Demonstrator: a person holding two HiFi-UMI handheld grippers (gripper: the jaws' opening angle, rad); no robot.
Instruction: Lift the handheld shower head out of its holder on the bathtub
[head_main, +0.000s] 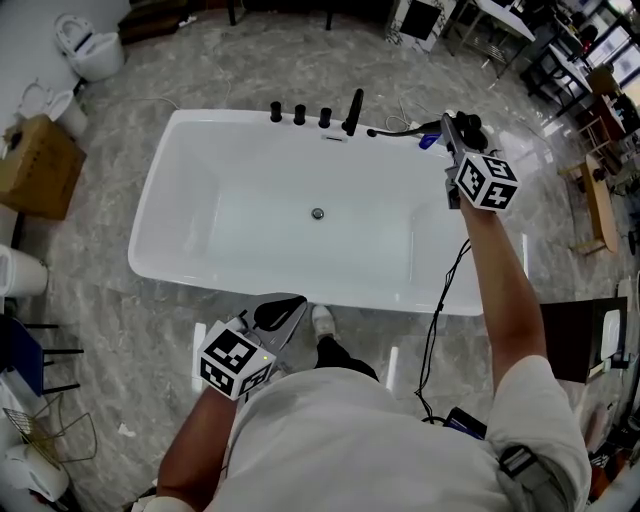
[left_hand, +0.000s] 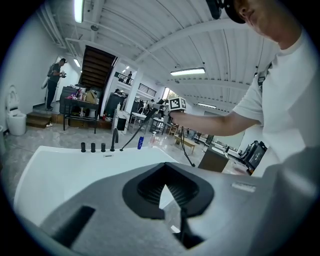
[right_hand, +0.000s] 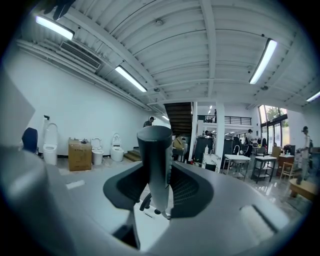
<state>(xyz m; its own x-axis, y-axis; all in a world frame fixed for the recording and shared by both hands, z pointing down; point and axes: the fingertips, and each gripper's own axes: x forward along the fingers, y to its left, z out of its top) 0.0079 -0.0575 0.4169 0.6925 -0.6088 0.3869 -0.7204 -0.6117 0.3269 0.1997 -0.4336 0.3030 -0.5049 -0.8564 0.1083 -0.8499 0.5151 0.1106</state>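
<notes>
My right gripper (head_main: 449, 128) is over the far right corner of the white bathtub (head_main: 190, 260), shut on the dark handheld shower head (head_main: 436, 126). Its black hose (head_main: 395, 130) trails left toward the tub deck. In the right gripper view the shower head (right_hand: 155, 160) stands upright between the pads of the right gripper (right_hand: 158, 192). My left gripper (head_main: 283, 312) hangs by the tub's near rim, jaws together with nothing in them; it fills the bottom of its own view (left_hand: 167, 197). The left gripper view shows the hose (left_hand: 134, 134) rising toward the right gripper's marker cube (left_hand: 176, 104).
A black spout (head_main: 353, 112) and three black knobs (head_main: 299, 114) line the tub's far rim, with a drain (head_main: 317, 213) in the floor. A blue bottle (head_main: 428, 142) is at the far right corner. A cardboard box (head_main: 35, 165) and toilets (head_main: 90, 45) are left; a black cable (head_main: 442, 300) hangs right.
</notes>
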